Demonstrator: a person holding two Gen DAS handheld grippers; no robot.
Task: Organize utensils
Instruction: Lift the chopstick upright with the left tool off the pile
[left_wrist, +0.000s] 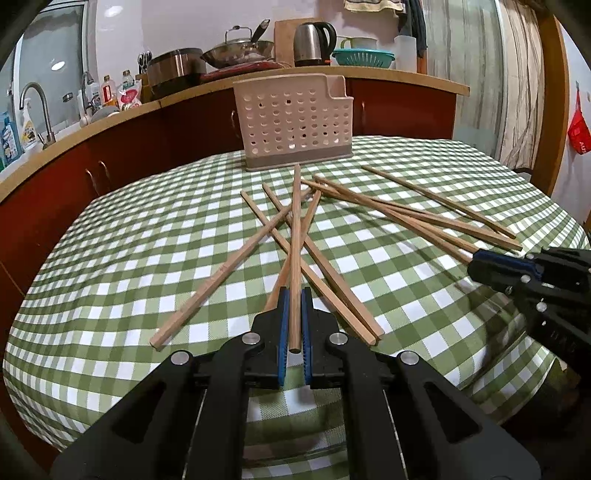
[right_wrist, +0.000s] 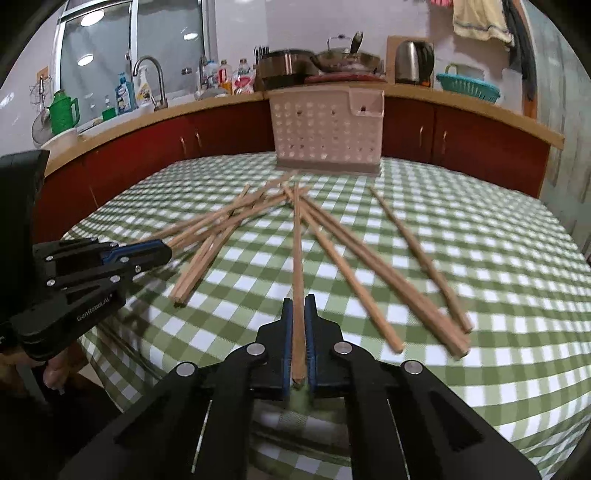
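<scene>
Several wooden chopsticks (left_wrist: 334, 291) lie scattered on a green checked tablecloth (left_wrist: 147, 236). A beige perforated utensil holder (left_wrist: 293, 122) stands upright at the table's far edge; it also shows in the right wrist view (right_wrist: 327, 129). My left gripper (left_wrist: 294, 295) is shut on one chopstick (left_wrist: 295, 236) that points toward the holder. My right gripper (right_wrist: 299, 301) is shut on another chopstick (right_wrist: 297, 236), also pointing toward the holder. Each gripper shows at the side of the other's view: the right one (left_wrist: 476, 260), the left one (right_wrist: 168, 251).
Behind the table runs a wooden counter (left_wrist: 388, 77) over red cabinets, with a sink tap (left_wrist: 35, 107), pots, a kettle (left_wrist: 314, 42) and a teal colander (left_wrist: 364, 58). The loose chopsticks (right_wrist: 417, 254) lie between the grippers and the holder.
</scene>
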